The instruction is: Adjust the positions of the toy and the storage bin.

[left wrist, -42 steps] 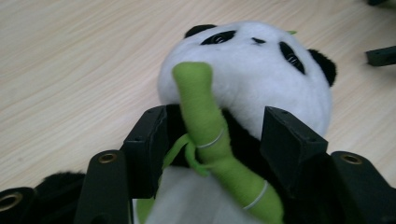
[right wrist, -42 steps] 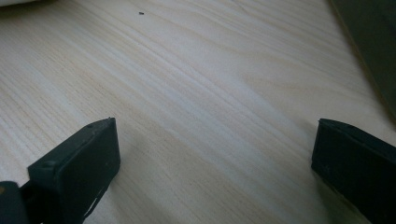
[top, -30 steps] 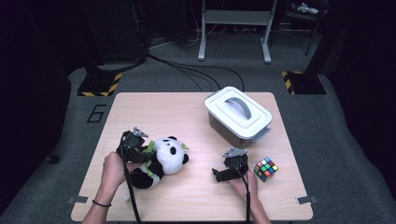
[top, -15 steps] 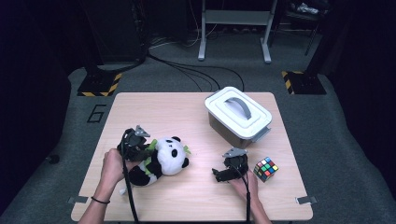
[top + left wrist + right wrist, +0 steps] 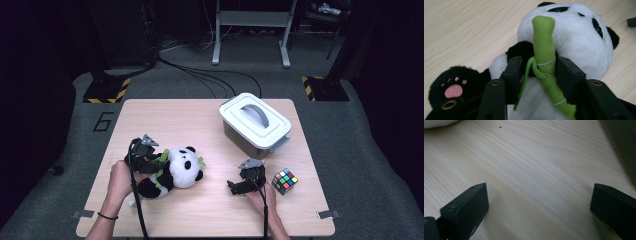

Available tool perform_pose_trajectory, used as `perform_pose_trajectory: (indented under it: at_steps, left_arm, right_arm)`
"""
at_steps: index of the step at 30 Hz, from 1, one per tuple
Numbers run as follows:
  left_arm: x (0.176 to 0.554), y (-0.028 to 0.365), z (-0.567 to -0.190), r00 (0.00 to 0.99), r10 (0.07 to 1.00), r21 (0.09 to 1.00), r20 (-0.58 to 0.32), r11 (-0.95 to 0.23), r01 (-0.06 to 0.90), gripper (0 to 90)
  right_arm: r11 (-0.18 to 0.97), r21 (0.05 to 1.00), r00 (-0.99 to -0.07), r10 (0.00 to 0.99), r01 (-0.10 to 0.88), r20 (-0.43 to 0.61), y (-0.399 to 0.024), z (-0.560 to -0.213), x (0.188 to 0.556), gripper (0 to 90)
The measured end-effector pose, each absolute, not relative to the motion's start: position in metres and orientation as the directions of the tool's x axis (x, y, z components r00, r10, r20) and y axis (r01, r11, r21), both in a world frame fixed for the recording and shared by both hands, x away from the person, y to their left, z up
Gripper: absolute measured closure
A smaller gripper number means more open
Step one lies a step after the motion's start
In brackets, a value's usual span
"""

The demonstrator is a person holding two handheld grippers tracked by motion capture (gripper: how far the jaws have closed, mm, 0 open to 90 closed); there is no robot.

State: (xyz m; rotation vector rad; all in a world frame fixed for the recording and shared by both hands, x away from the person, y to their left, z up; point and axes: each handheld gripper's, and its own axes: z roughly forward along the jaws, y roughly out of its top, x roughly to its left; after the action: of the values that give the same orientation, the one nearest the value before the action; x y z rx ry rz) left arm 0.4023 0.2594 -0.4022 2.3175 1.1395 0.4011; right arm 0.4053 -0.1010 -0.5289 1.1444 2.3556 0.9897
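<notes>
Plush panda (image 5: 574,37) between part-open left hand-held gripper (image 5: 537,72) jaws, just reopened, unpinched.

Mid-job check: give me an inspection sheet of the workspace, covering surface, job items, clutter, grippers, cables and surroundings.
Surface: light wooden table, no spills seen.
Job's things: plush panda lying at front left, its green bamboo stalk between the left gripper's jaws.
Clutter: white lidded box at back right, lid on; colour cube at front right.
Grippers: left gripper has just been opening, jaws around the stalk, right jaw touching it, left jaw apart from it; right gripper open over bare wood.
Cables: one trails from each gripper toward the person; several black ones run across the floor behind the table.
Surroundings: dark floor, hazard-striped stand bases, metal frame at back.
</notes>
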Motion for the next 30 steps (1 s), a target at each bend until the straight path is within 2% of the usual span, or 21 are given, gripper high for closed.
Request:
perform_pose_trajectory:
  at_steps: [1,3,6,10,12,13,16,30]
  left_arm:
    - [0.402,0.26,-0.403,0.594,0.804,0.57,0.028,-0.501,0.651,52.1]
    - [0.402,0.26,-0.404,0.583,0.812,0.569,0.032,-0.494,0.658,45.9]
    - [0.405,0.26,-0.408,0.578,0.816,0.552,0.019,-0.491,0.674,44.7]
    - [0.408,0.257,-0.413,0.569,0.822,0.541,0.032,-0.493,0.682,50.2]
    - [0.409,0.255,-0.412,0.579,0.814,0.53,0.045,-0.511,0.677,56.4]
    - [0.41,0.252,-0.411,0.589,0.806,0.52,0.064,-0.531,0.669,62.8]
    - [0.411,0.25,-0.409,0.594,0.8,0.518,0.084,-0.544,0.66,67.6]
    - [0.432,0.248,-0.399,0.63,0.771,0.587,0.094,-0.554,0.591,70.7]
  right_arm:
    - [0.434,0.715,-0.617,0.787,0.549,-0.003,-0.101,-0.529,0.405,0.6]
    - [0.433,0.715,-0.617,0.787,0.549,-0.003,-0.101,-0.529,0.405,0.6]
    - [0.433,0.715,-0.617,0.787,0.549,-0.003,-0.101,-0.529,0.405,0.6]
    - [0.433,0.715,-0.617,0.787,0.549,-0.003,-0.101,-0.529,0.405,0.6]
    - [0.433,0.715,-0.617,0.787,0.549,-0.003,-0.101,-0.529,0.405,0.6]
    - [0.433,0.715,-0.617,0.787,0.549,-0.003,-0.101,-0.529,0.405,0.6]
    - [0.432,0.715,-0.617,0.787,0.549,-0.001,-0.101,-0.529,0.405,0.7]
    - [0.43,0.715,-0.616,0.788,0.552,0.002,-0.101,-0.529,0.405,0.8]
